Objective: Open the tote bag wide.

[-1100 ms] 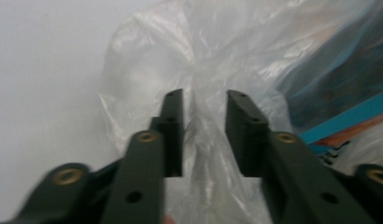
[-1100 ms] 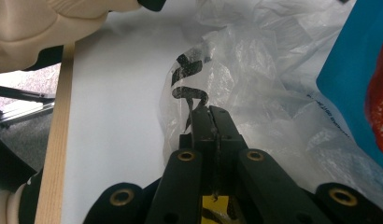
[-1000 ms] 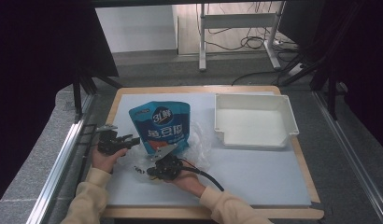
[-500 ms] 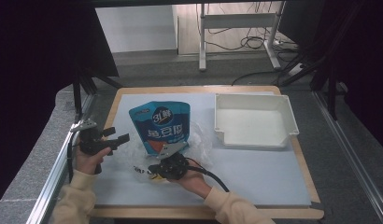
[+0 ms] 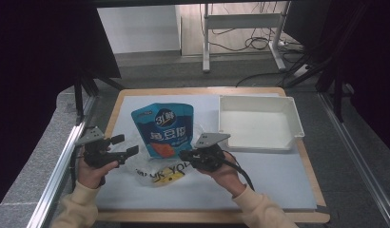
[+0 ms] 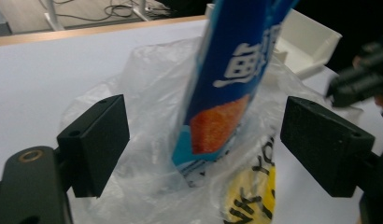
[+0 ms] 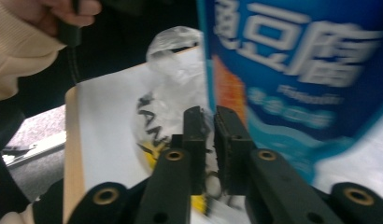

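Observation:
A blue snack pouch [image 5: 162,128] stands tilted with its lower end inside a clear plastic bag [image 5: 157,173] printed in yellow and black. My right gripper [image 5: 186,154] sits at the bag's right side, its jaws shut on the bag's thin film [image 7: 209,140], with the pouch [image 7: 297,70] just to the right of the jaws. My left gripper [image 5: 121,145] is open to the left of the bag and touches nothing. Between its wide pads [image 6: 94,144] I see the bag [image 6: 147,93] and the pouch [image 6: 236,70] standing in it. The right gripper [image 6: 362,79] shows beyond them.
A white tray [image 5: 259,123] sits at the back right of the white mat [image 5: 278,175], also seen behind the pouch as the tray [image 6: 306,42]. The wooden table edge [image 5: 207,216] runs along the front. A metal rail [image 5: 55,190] borders the left side.
The left gripper let go, pulled away to the left, then came slightly back, open. The right gripper moved right and away from the person with the bag's edge.

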